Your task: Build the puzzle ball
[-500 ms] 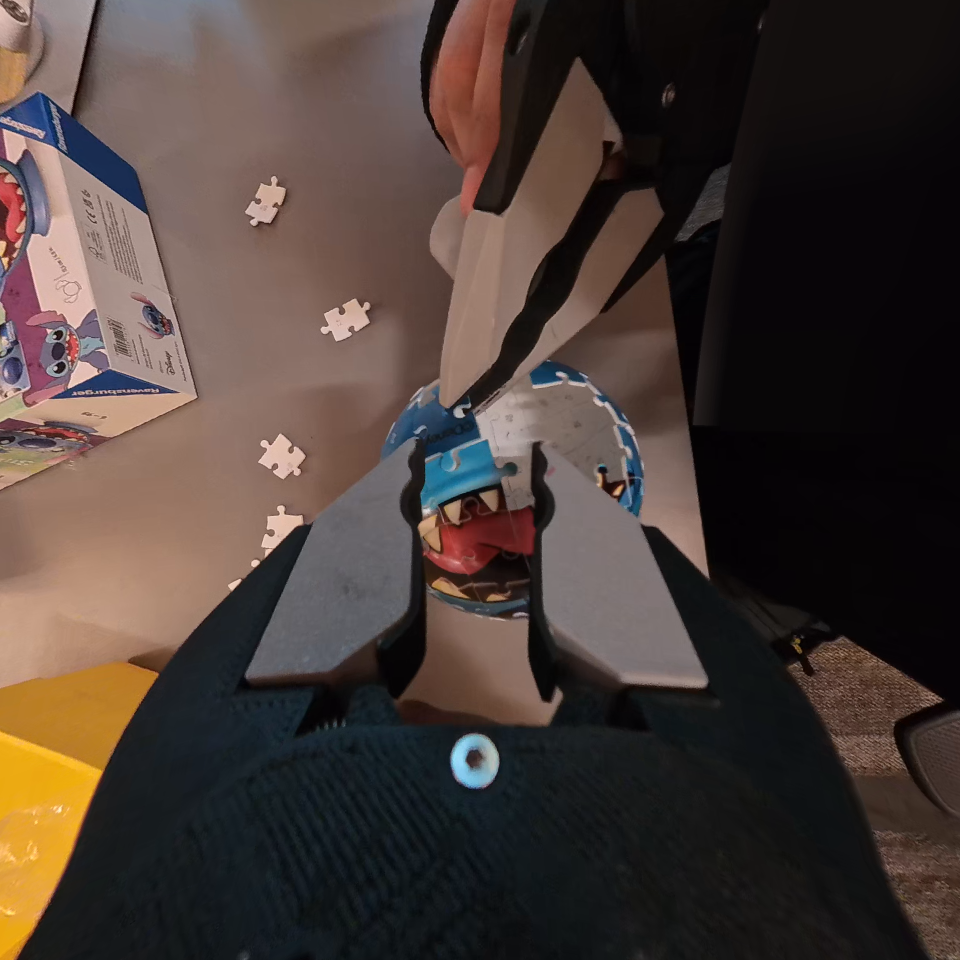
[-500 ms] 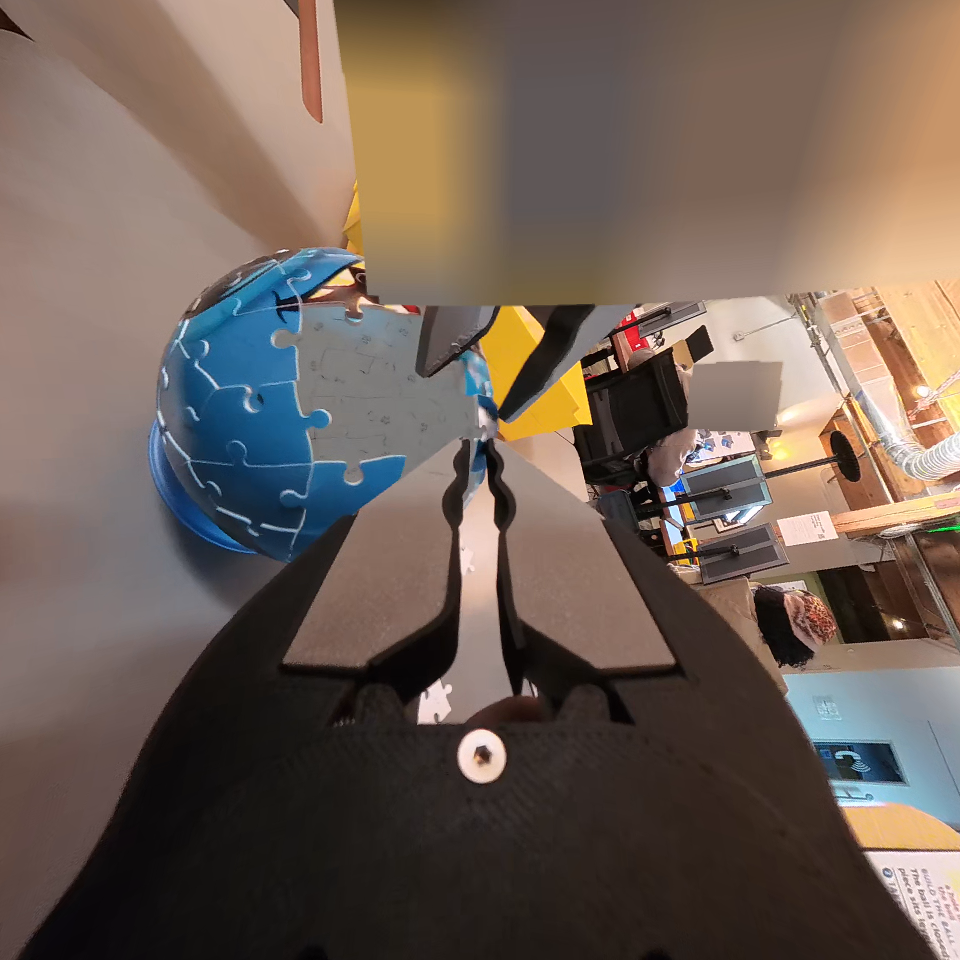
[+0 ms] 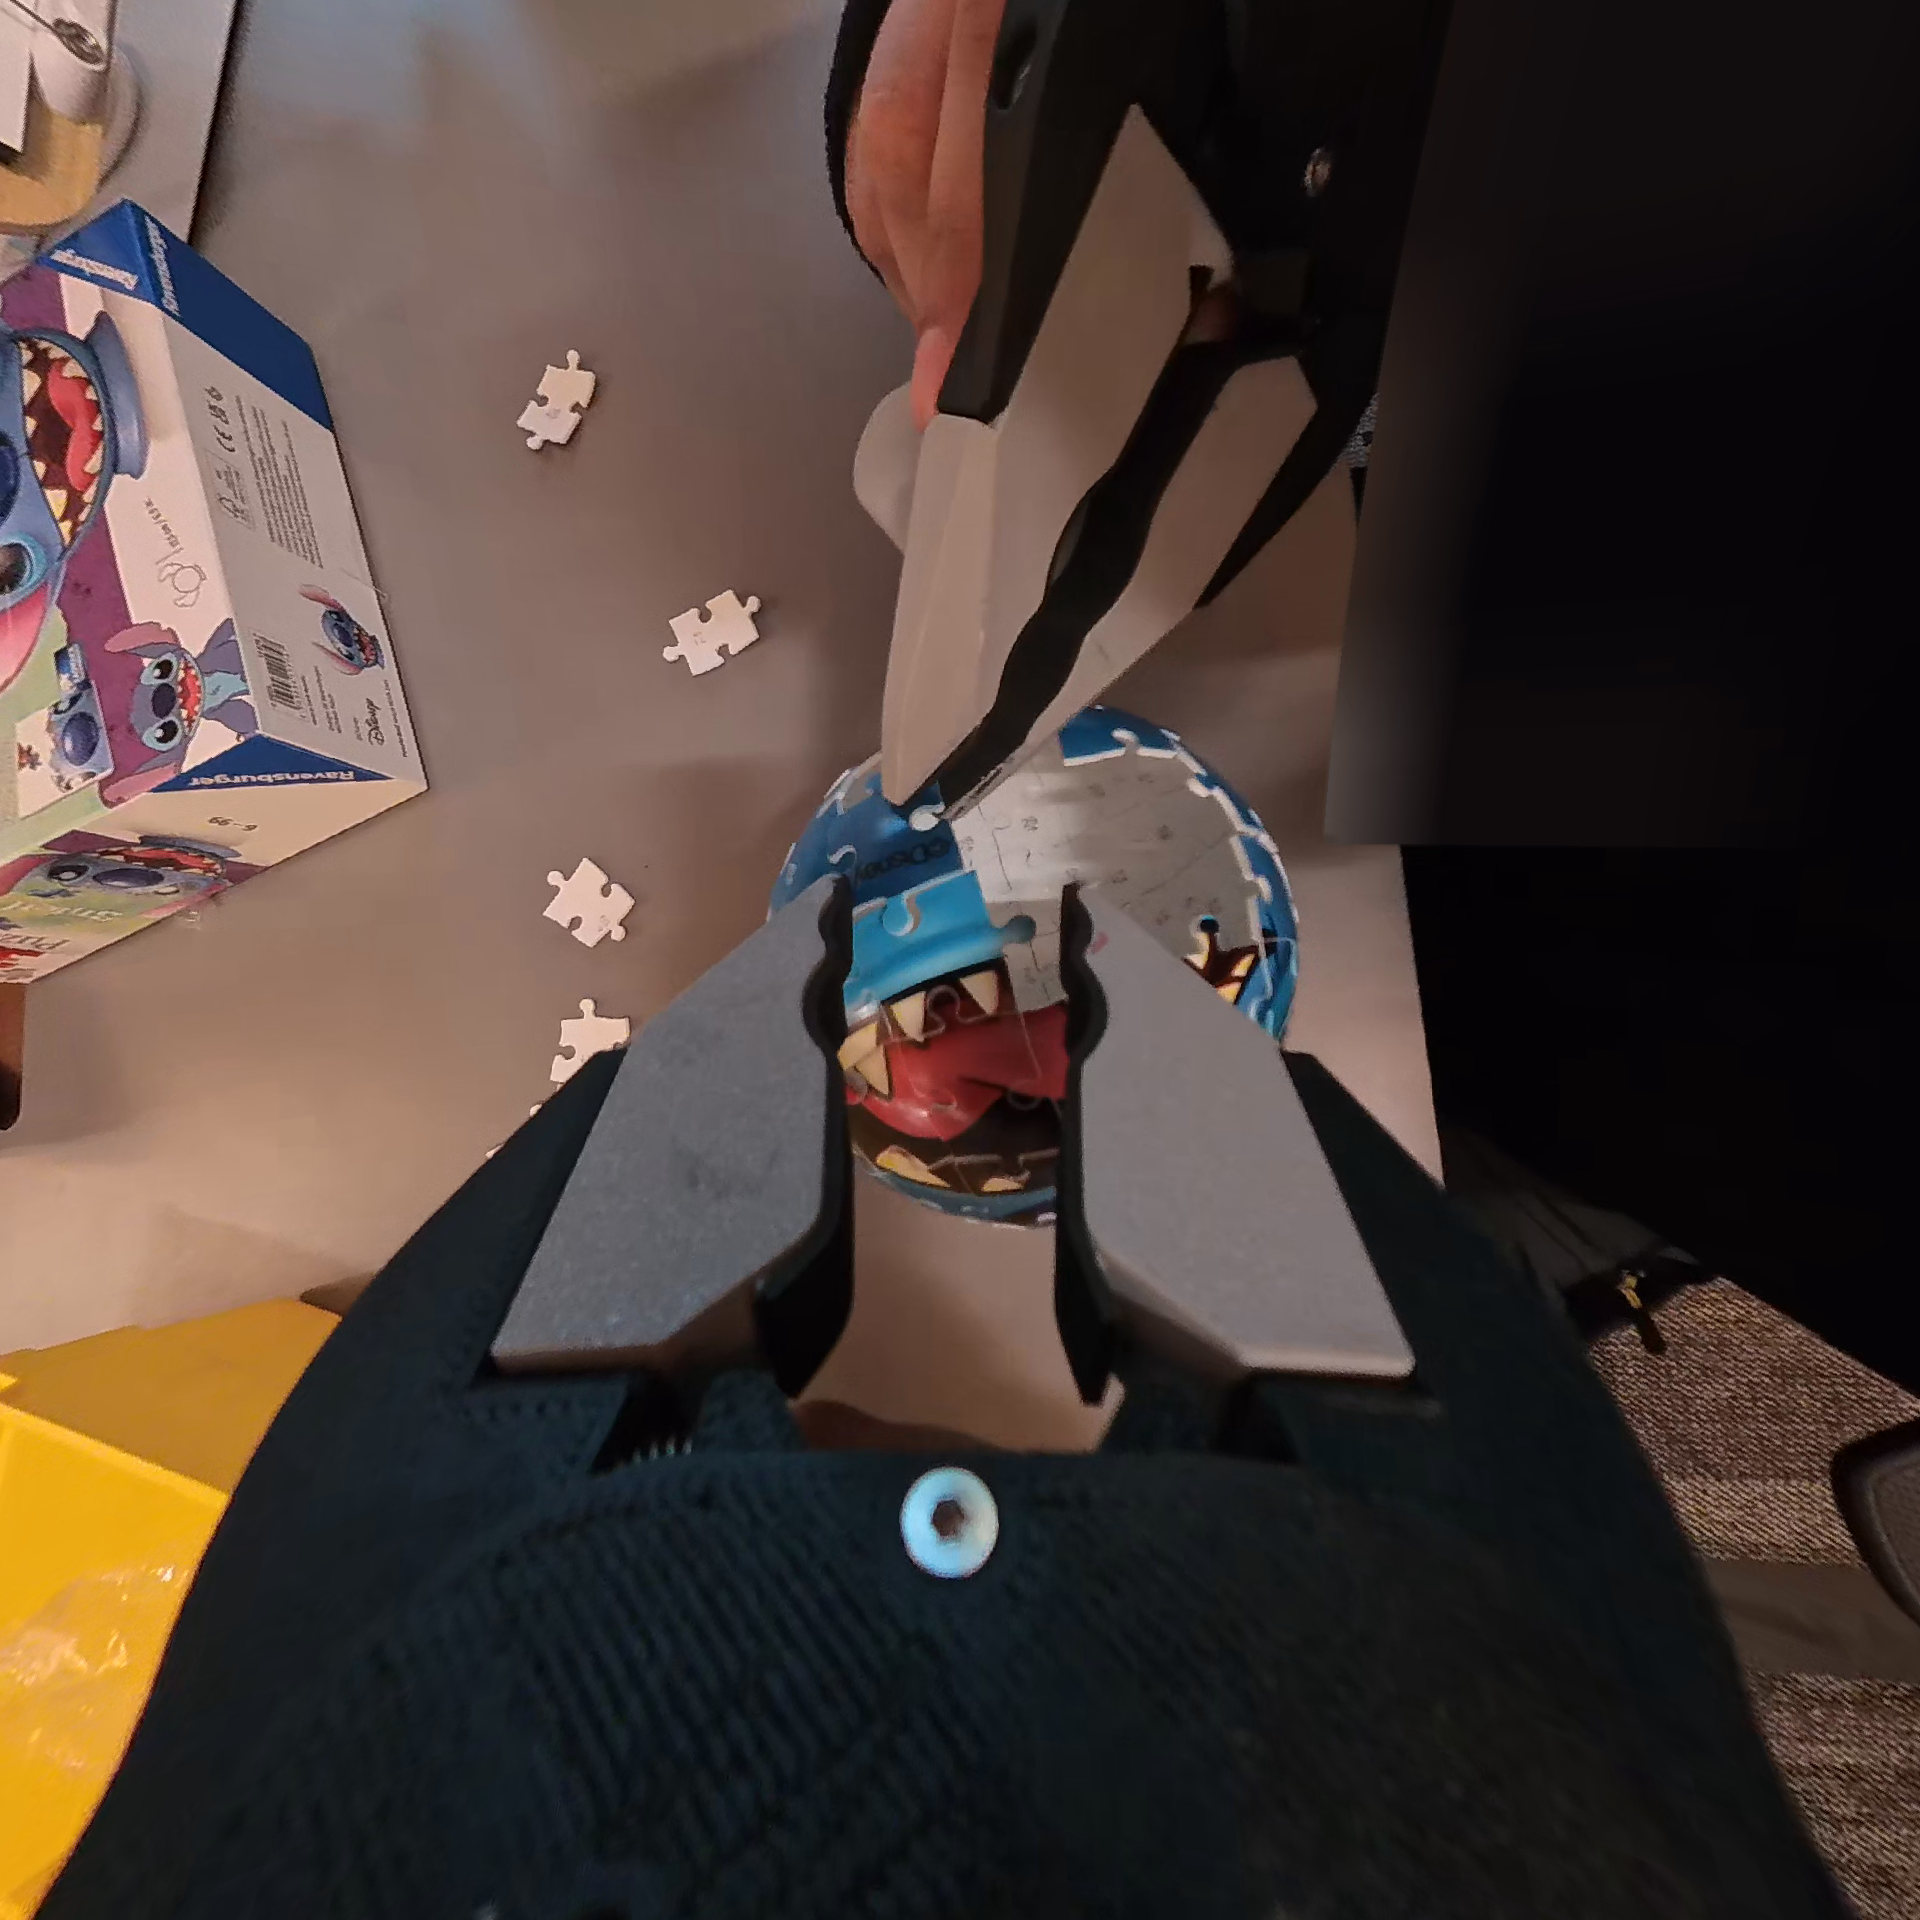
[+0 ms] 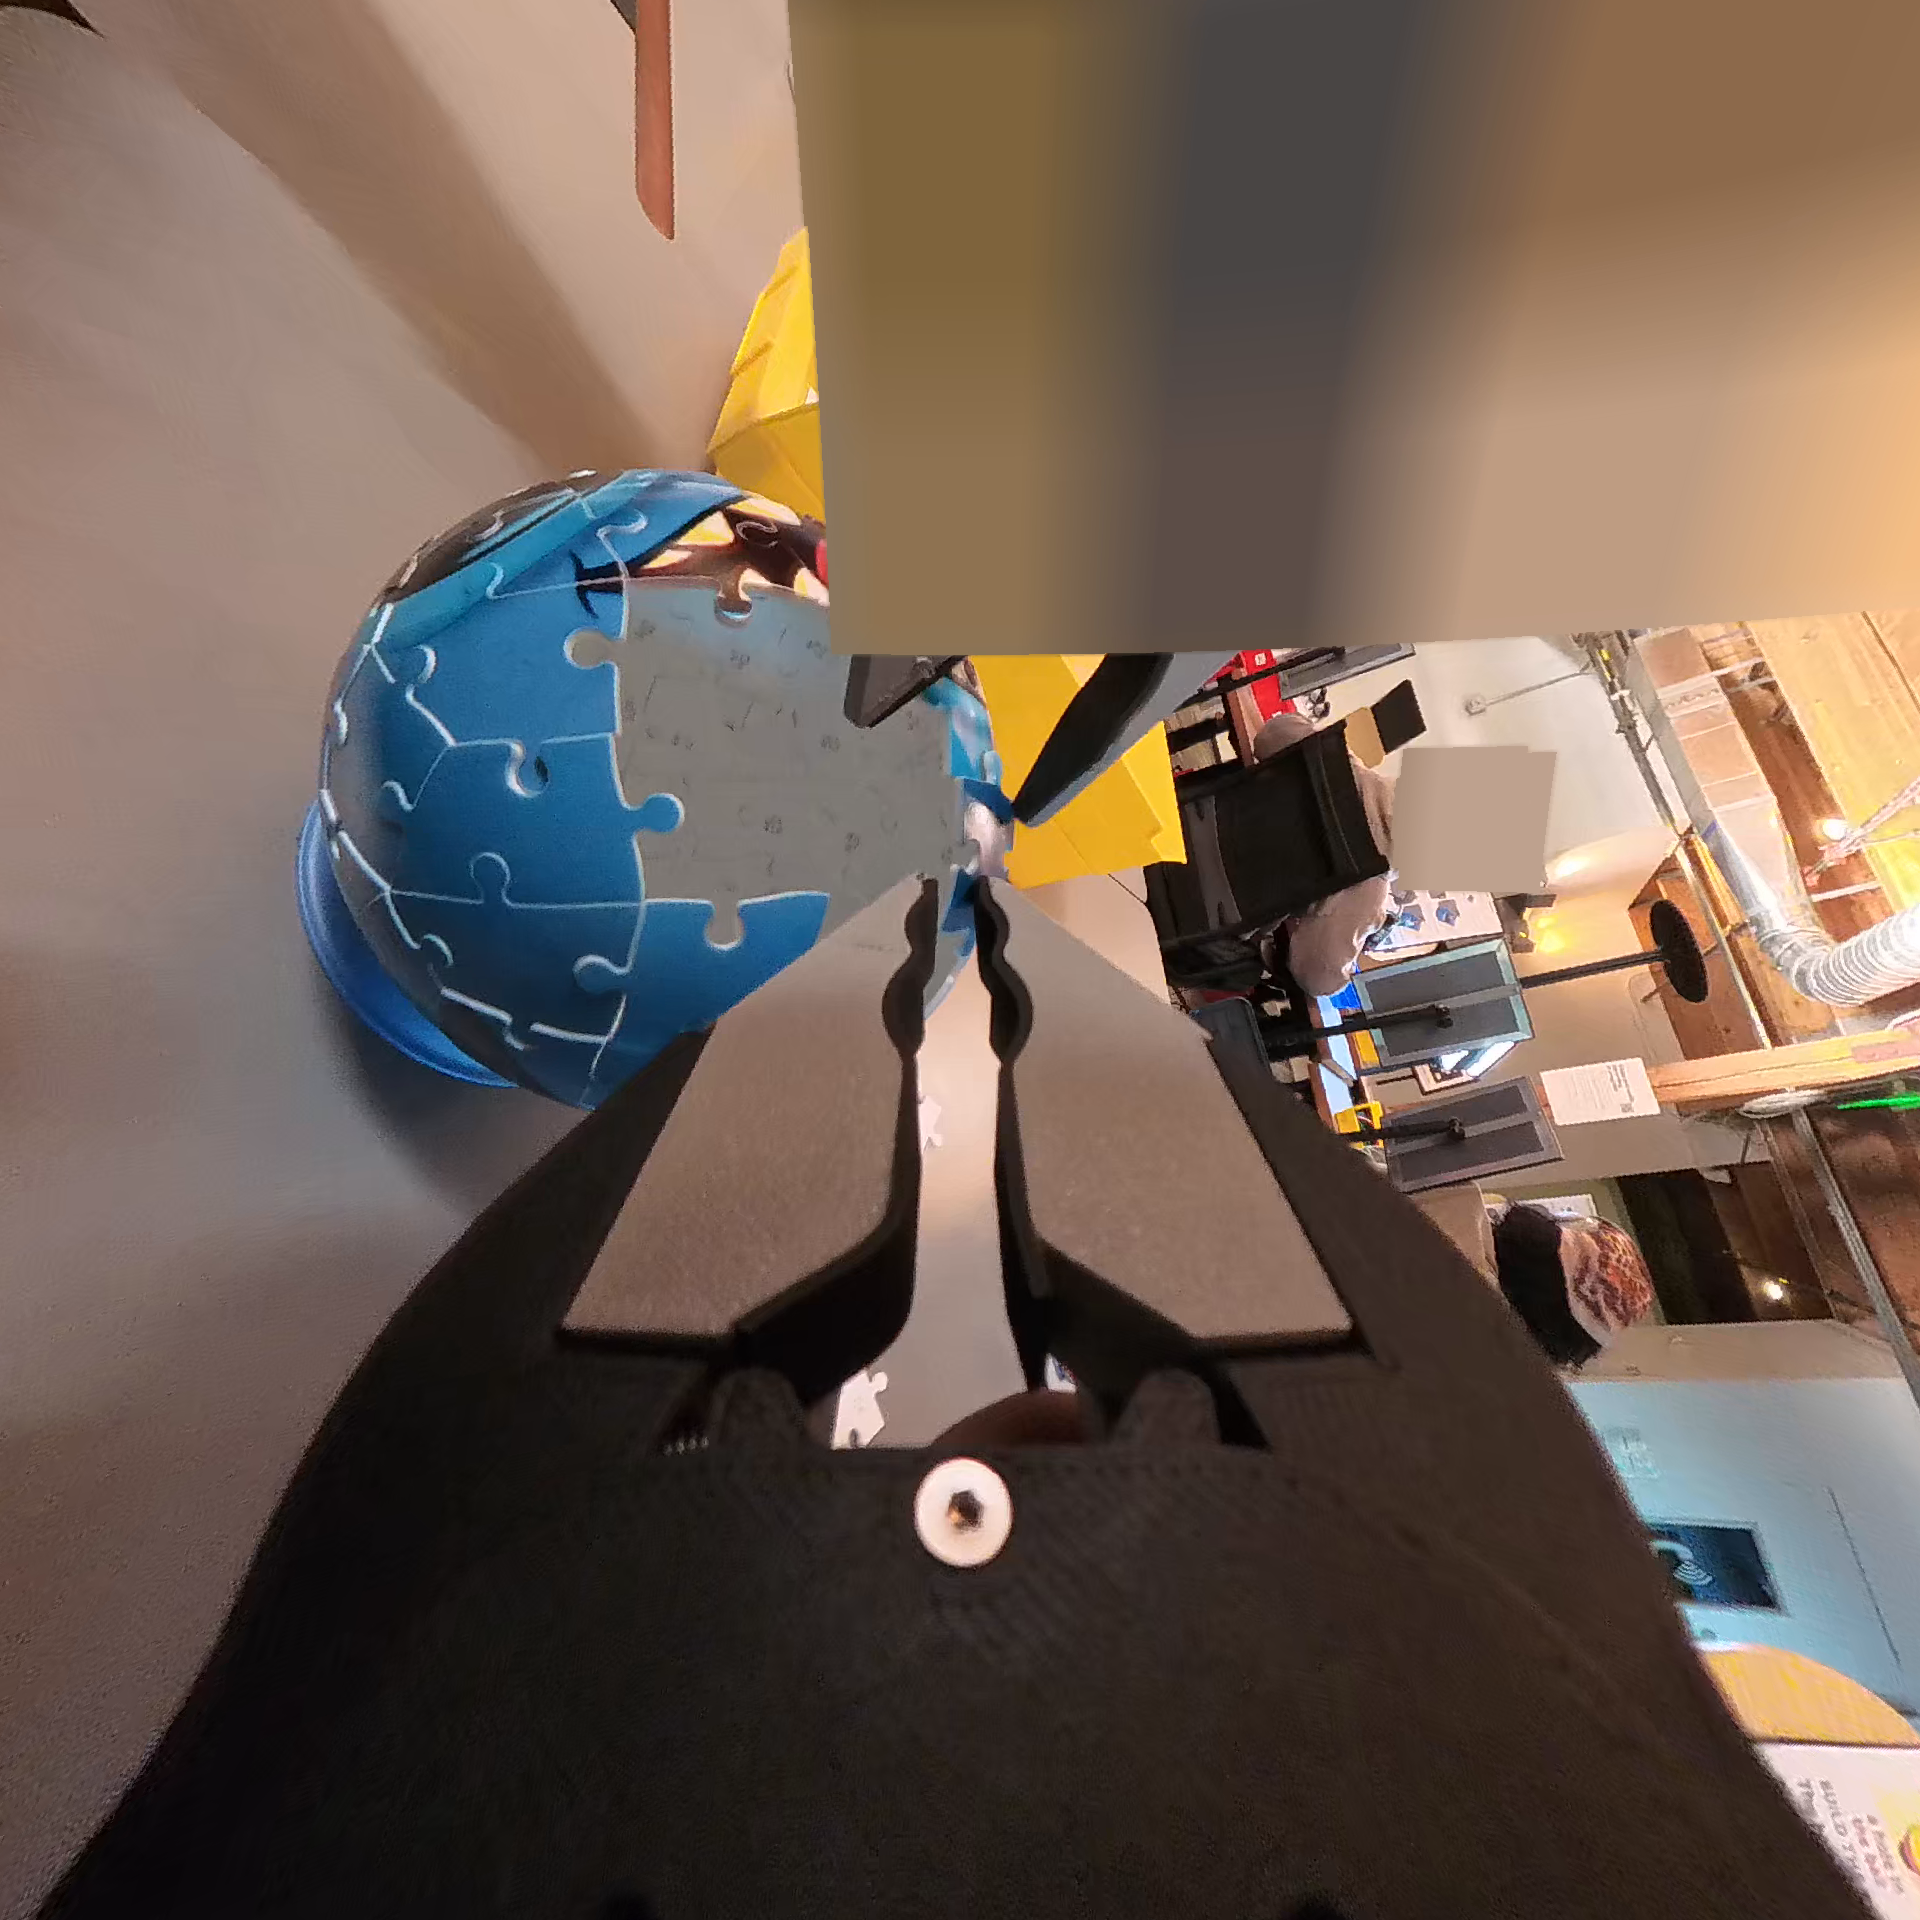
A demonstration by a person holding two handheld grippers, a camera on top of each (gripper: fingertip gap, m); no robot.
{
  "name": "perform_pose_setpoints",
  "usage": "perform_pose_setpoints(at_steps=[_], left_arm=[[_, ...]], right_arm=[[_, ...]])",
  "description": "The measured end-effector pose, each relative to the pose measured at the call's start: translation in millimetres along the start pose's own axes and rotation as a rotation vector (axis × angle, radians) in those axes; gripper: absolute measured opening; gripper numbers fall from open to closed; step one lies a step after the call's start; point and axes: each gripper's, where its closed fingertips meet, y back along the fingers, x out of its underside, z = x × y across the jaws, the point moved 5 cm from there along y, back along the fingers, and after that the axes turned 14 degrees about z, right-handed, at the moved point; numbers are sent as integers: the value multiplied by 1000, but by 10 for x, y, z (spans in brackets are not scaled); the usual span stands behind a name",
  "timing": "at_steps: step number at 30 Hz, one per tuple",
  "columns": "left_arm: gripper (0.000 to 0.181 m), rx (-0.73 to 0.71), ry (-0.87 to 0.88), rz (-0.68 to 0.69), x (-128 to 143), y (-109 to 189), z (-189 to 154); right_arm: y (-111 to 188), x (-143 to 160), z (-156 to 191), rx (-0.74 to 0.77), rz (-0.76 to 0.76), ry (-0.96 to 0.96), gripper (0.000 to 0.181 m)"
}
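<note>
Blue puzzle ball (image 3: 1049,935) sits on the grey table (image 3: 520,644) in its stand, partly assembled. Left gripper (image 3: 951,951) brackets it, fingers spread, apparently steadying it. Right gripper (image 4: 956,894), fingers nearly together, presses a piece (image 4: 982,831) into the shell's top gap.

We see a grey table (image 3: 436,1091) with the puzzle ball (image 3: 1039,935) sitting on a blue ring stand (image 4: 374,987) near its edge. Loose white puzzle pieces (image 3: 712,632) lie scattered to the ball's left. We also see a printed puzzle box (image 3: 197,582) farther left and a yellow bin (image 3: 114,1475) at the near corner.
</note>
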Motion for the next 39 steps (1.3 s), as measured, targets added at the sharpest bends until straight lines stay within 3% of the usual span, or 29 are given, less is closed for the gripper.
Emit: perform_pose_setpoints(at_steps=[24,39], left_arm=[[37,17,20,-37,38,24,21],[37,23,20,-32,35,10,26]], right_arm=[[-3,32,-82,-49,-123,30,0],[-13,-17,-53,-38,-125,50,2]])
